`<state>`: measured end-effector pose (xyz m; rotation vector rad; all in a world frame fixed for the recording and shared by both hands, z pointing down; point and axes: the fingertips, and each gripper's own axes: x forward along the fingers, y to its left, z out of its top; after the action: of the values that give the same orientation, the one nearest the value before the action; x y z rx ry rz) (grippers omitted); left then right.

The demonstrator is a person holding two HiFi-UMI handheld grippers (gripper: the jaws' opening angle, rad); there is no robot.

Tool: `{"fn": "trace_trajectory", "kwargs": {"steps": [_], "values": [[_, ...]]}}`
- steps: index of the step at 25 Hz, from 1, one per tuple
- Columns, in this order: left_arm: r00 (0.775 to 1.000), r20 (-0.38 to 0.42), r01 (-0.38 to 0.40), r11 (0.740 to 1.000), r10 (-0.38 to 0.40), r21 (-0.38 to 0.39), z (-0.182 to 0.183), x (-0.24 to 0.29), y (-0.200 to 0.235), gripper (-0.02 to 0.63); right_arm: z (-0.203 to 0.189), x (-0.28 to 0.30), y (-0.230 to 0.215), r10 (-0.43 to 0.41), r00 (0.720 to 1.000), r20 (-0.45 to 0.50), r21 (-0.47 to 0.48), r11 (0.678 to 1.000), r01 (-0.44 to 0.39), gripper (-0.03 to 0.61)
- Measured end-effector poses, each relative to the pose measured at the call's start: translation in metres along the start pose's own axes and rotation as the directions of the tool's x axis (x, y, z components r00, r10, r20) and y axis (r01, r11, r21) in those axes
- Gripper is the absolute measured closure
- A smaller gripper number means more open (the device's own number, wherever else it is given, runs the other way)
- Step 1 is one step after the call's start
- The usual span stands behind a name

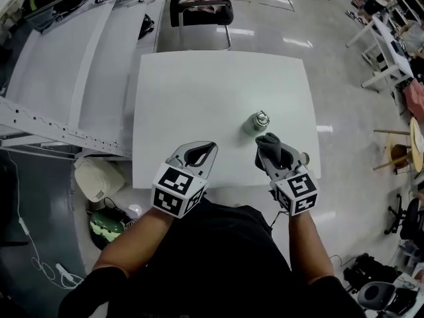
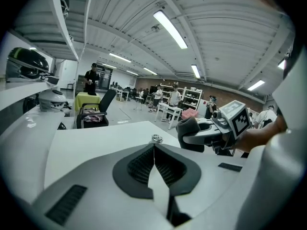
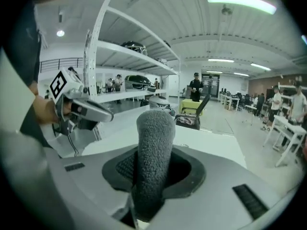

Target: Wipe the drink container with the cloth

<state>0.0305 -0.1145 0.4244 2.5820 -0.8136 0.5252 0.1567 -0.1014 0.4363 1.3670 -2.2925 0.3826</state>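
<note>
A small metal drink container with a shiny cap stands upright on the white table, right of centre. Only its cap peeks above the jaws in the left gripper view. My right gripper hovers just in front of it, near the table's front edge, shut on a folded dark grey cloth. That cloth sticks up between the jaws in the right gripper view. My left gripper is at the front edge to the left, shut with nothing in it; its tips meet.
A black chair with pink fabric on it stands behind the table. White shelving runs along the left. A white bin and a green helmet lie on the floor at front left. White tables stand at far right.
</note>
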Motion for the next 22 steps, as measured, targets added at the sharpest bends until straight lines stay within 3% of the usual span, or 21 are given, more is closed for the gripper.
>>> {"fn": "trace_trajectory", "kwargs": {"steps": [4, 9, 15, 19, 22], "values": [[0.999, 0.009, -0.035, 0.999, 0.035, 0.003, -0.001, 0.001, -0.018, 0.597, 0.002, -0.020, -0.008, 0.056, 0.994, 0.091, 0.164, 0.984, -0.071, 0.462], [0.994, 0.047, -0.094, 0.995, 0.095, -0.018, -0.001, 0.004, -0.063, 0.597, -0.020, -0.051, 0.001, 0.176, 0.976, 0.128, 0.245, 0.948, -0.203, 0.462], [0.987, 0.060, -0.149, 0.988, 0.152, -0.045, -0.019, 0.007, -0.128, 0.597, -0.050, -0.100, 0.019, 0.278, 0.951, 0.133, 0.199, 0.933, -0.300, 0.462], [0.979, 0.067, -0.188, 0.980, 0.192, -0.057, -0.035, 0.008, -0.167, 0.597, -0.054, -0.135, 0.014, 0.275, 0.947, 0.169, 0.116, 0.948, -0.296, 0.462], [0.974, 0.059, -0.213, 0.975, 0.217, -0.068, -0.049, 0.005, -0.195, 0.597, -0.061, -0.159, 0.017, 0.303, 0.932, 0.201, 0.104, 0.939, -0.328, 0.462]]}}
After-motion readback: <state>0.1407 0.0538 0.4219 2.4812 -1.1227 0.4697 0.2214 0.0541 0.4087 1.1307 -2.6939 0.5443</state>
